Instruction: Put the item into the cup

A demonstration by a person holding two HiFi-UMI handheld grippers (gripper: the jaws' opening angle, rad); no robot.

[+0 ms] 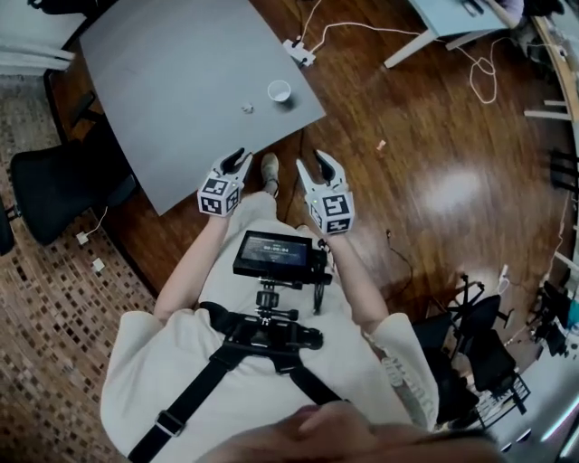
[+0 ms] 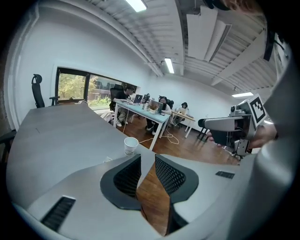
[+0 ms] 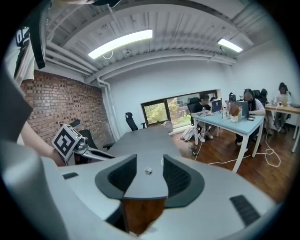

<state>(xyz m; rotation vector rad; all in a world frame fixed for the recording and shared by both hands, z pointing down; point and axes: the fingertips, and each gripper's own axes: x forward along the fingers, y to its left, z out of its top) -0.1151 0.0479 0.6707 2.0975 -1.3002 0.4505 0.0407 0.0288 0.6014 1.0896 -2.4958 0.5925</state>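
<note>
A white paper cup (image 1: 280, 91) stands near the right corner of the grey table (image 1: 181, 81), with a small pale item (image 1: 246, 108) lying just left of it. Both grippers hang off the table's near edge, over the wooden floor. My left gripper (image 1: 237, 161) is open and holds nothing; in its own view the left gripper (image 2: 147, 161) points toward the cup (image 2: 131, 145). My right gripper (image 1: 323, 163) is also open and empty. Seen between the tips of the right gripper (image 3: 150, 159), the item (image 3: 148, 171) lies far ahead on the table, and the cup (image 3: 162, 161) is mostly hidden.
A black office chair (image 1: 54, 181) stands left of the table. A power strip (image 1: 300, 51) and white cables (image 1: 479, 68) lie on the floor beyond it, with a small orange scrap (image 1: 381, 144) to the right. A second table (image 1: 452, 14) is at the far right. People sit at distant desks (image 2: 150, 110).
</note>
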